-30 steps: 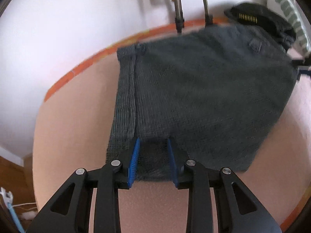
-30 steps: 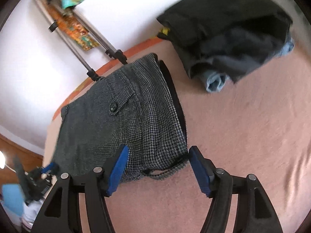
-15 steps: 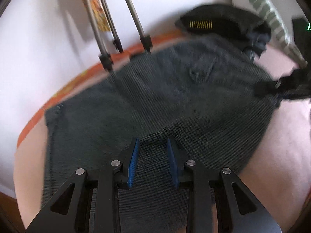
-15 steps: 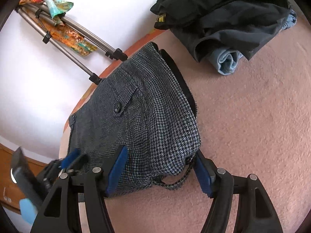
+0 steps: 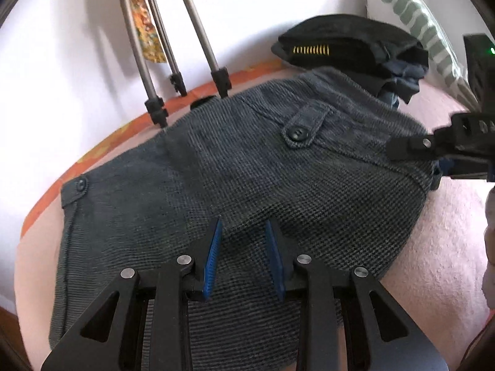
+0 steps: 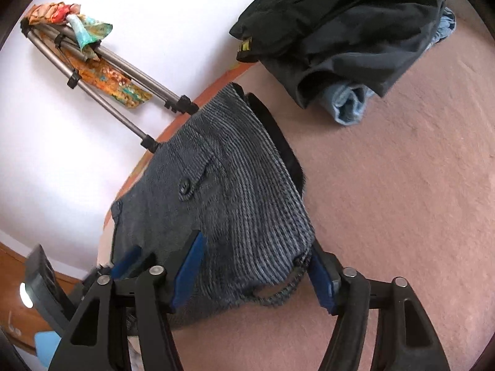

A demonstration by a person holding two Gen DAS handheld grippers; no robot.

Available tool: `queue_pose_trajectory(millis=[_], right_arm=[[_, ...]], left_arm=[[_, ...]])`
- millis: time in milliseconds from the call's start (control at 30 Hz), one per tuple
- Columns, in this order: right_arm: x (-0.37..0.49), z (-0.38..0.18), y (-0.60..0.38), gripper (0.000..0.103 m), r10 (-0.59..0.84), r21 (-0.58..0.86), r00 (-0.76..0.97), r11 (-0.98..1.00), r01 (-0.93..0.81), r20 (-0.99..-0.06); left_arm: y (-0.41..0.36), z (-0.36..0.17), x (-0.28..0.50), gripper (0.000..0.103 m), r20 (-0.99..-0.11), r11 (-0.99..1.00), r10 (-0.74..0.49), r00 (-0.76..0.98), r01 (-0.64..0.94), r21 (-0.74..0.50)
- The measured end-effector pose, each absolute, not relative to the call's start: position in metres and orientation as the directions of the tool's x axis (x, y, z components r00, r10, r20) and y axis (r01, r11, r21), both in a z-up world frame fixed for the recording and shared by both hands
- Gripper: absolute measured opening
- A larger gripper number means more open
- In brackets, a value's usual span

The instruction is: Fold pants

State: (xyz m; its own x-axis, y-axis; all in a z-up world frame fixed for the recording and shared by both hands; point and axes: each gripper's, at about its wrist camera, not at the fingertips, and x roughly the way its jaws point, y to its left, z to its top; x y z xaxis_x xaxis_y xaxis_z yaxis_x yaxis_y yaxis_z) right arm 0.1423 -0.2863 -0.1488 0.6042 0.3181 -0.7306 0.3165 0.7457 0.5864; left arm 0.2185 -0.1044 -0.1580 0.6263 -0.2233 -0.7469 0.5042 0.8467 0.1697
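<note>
The grey checked pants (image 5: 235, 173) lie folded on the pink bed cover (image 5: 439, 262), back pocket button up. My left gripper (image 5: 243, 241) is part open, and a fold of the pants lies between its blue pads, lifted over the lower layer. My right gripper (image 6: 253, 266) is wide open over the near corner of the pants (image 6: 235, 204), where a loop of cord (image 6: 275, 296) hangs out. The right gripper also shows at the right edge of the left wrist view (image 5: 439, 148). The left gripper shows at the lower left of the right wrist view (image 6: 123, 262).
A pile of dark clothes (image 6: 346, 27) with a blue denim piece (image 6: 349, 102) sits at the back of the bed. Tripod legs (image 5: 185, 46) stand against the white wall (image 5: 62, 61). A patterned pillow (image 5: 408, 15) lies at the far right. The bed's orange edge (image 5: 102, 151) runs behind the pants.
The left gripper has carried its fold of the pants forward over the rest of the garment. The right gripper has come down closer over the near corner.
</note>
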Motion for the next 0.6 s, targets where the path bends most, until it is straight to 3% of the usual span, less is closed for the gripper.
queue_pose_trajectory(millis=[100, 167, 300, 367, 433, 600], right_arm=[[0.149, -0.154, -0.287, 0.032, 0.307, 0.591, 0.609, 0.730, 0.343, -0.732], [0.151, -0.152, -0.289, 0.025, 0.305, 0.603, 0.621, 0.717, 0.350, -0.722], [0.155, -0.136, -0.284, 0.020, 0.273, 0.564, 0.623, 0.756, 0.332, -0.733], [0.157, -0.123, -0.276, 0.019, 0.254, 0.533, 0.633, 0.793, 0.297, -0.731], [0.160, -0.112, -0.267, 0.018, 0.227, 0.486, 0.637, 0.833, 0.265, -0.736], [0.168, -0.081, -0.238, 0.017, 0.167, 0.359, 0.649, 0.917, 0.175, -0.742]], left_arm=[[-0.099, -0.162, 0.221, 0.028, -0.753, 0.853, -0.236, 0.614, 0.502, 0.142], [-0.092, -0.158, 0.220, 0.028, -0.760, 0.858, -0.241, 0.604, 0.498, 0.124], [-0.071, -0.139, 0.213, 0.028, -0.724, 0.889, -0.232, 0.650, 0.443, 0.113], [-0.064, -0.147, 0.213, 0.028, -0.750, 0.886, -0.184, 0.635, 0.438, 0.153], [-0.056, -0.163, 0.214, 0.029, -0.799, 0.881, -0.179, 0.575, 0.455, 0.130], [-0.031, -0.140, 0.204, 0.028, -0.774, 0.916, -0.211, 0.597, 0.396, 0.057]])
